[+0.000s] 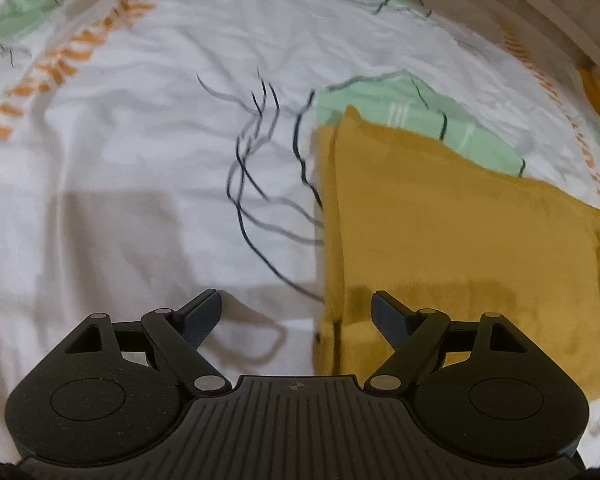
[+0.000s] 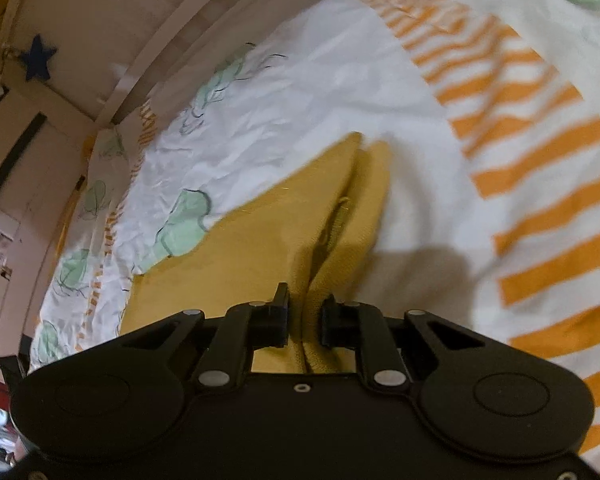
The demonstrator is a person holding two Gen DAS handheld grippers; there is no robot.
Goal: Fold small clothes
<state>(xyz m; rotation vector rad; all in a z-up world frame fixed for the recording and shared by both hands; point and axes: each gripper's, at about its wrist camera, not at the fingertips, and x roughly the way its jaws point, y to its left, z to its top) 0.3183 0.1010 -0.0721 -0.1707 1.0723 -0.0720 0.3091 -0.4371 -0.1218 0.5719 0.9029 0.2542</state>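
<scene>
- The right gripper pinches a raised fold of the mustard garment, jaws narrow on the cloth
- The left gripper hangs wide and empty beside the garment's edge
- The garment lies on the printed bedsheet
- It looks soft, light and limp; it is best taken at corners or hems

A white bedsheet — orange stripes, green patches — and a blue star on the wall.

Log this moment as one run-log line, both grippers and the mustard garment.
left gripper: open, empty | right gripper: shut on mustard garment fold | surface: printed bedsheet
</scene>
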